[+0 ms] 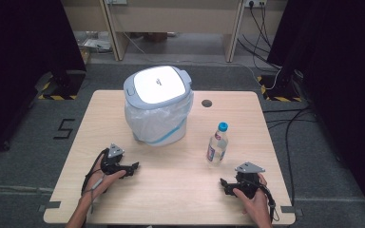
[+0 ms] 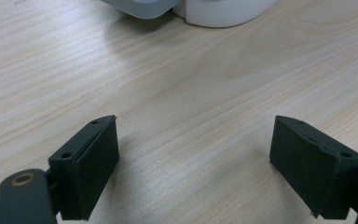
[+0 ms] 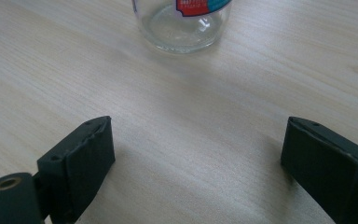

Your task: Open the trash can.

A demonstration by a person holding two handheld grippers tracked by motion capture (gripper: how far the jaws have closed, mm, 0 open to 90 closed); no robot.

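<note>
Both the left gripper (image 1: 134, 167) and right gripper (image 1: 223, 184) are resting wide open near the wooden table's (image 1: 171, 199) front edge, the right facing the clear plastic bottle (image 1: 217, 145), likely readying to grab it.

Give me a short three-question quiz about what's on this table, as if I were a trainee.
1. True or false: the water bottle lies on its side.
2. Which gripper is nearer the bottle: the left gripper or the right gripper?
3. What covers the top of the lined bin?

Key
1. False; it stands upright on the table, blue cap on.
2. The right gripper; the bottle's base shows just ahead of its open jaws in the right gripper view.
3. A closed white lid, with a plastic bag liner hanging out below it.
</note>
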